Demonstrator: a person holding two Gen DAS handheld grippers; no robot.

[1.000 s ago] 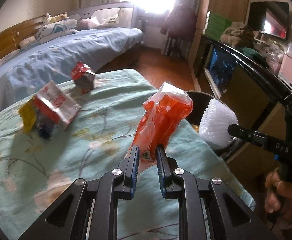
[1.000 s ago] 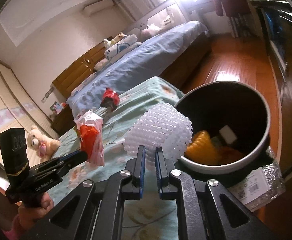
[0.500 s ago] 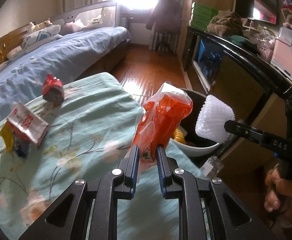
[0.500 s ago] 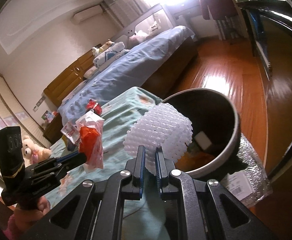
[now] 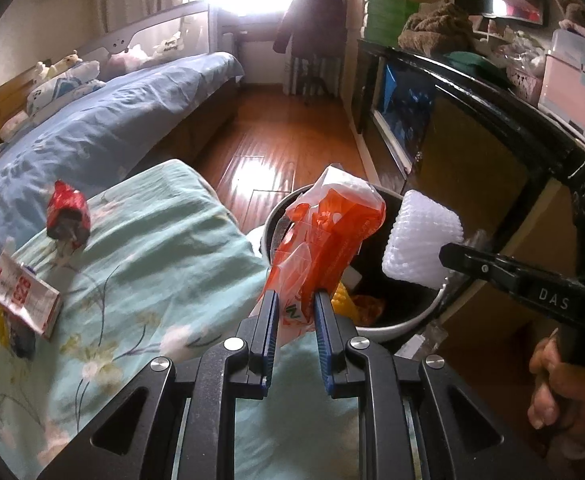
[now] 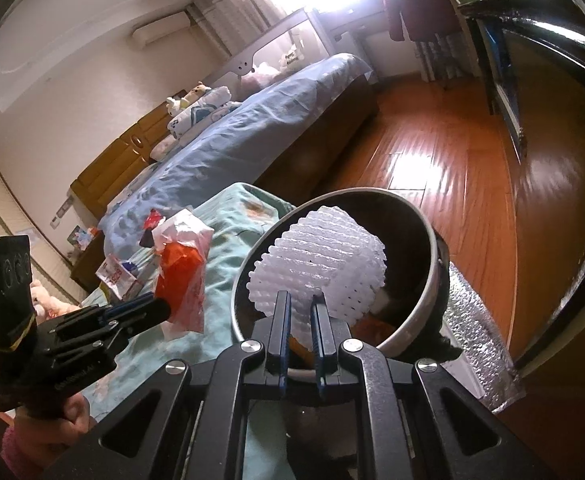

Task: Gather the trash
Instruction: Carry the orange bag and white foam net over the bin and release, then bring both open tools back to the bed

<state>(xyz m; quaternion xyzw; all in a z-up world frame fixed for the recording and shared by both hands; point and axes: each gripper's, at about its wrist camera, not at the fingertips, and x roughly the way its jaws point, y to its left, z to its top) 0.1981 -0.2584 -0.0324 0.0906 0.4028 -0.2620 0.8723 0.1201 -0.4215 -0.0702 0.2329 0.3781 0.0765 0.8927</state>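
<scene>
The green bed cover point(image 5: 140, 264) now lies more to the left in the left wrist view than a second ago, and the black bin point(image 6: 420, 240) is closer in both views. The foam net point(image 6: 324, 264) now hangs over the bin mouth, pinched in the closed right gripper point(image 6: 301, 312). The orange bag point(image 5: 328, 232), clamped in the closed left gripper point(image 5: 295, 312), reaches the bin rim. Both seem ready to be dropped. A red wrapper point(image 5: 68, 216) and a white packet point(image 5: 22, 300) wait on the cover.
</scene>
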